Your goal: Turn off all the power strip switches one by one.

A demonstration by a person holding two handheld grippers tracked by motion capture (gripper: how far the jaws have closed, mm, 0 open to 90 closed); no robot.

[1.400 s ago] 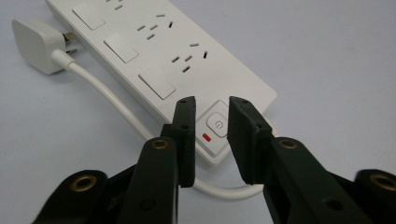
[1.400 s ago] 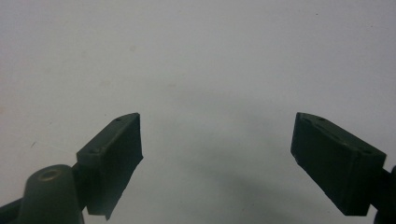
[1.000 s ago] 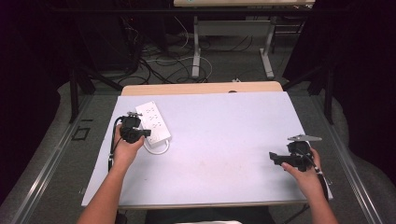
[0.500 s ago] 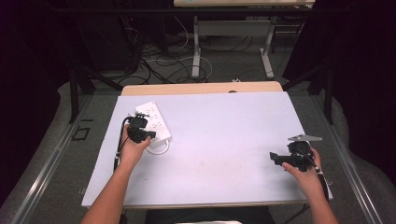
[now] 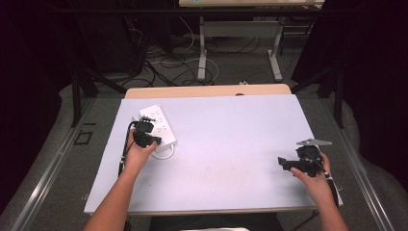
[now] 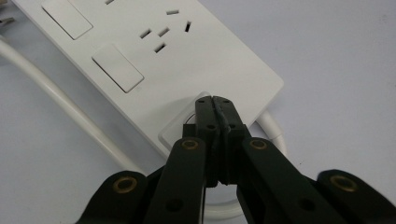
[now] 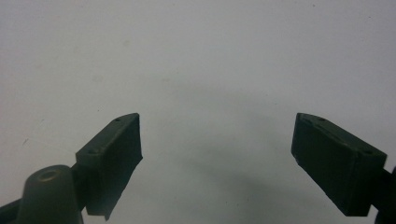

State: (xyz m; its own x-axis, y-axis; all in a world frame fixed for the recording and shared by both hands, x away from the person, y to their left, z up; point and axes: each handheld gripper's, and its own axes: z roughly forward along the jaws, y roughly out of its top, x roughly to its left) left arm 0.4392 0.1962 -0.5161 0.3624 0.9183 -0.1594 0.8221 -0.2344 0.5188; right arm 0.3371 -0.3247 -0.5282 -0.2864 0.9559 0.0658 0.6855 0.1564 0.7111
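Your left gripper [image 6: 215, 103] is squeezed tight with nothing between its jaws, and its tip rests on a switch [image 6: 180, 128] at the near end of the white power strip [image 5: 157, 124]. The power strip lies on the left side of the table [image 5: 231, 144], with its white cord [image 6: 60, 100] curling beside it. Your right gripper [image 5: 285, 163] sits well apart, near the right edge, with its jaws wide and holding nothing.
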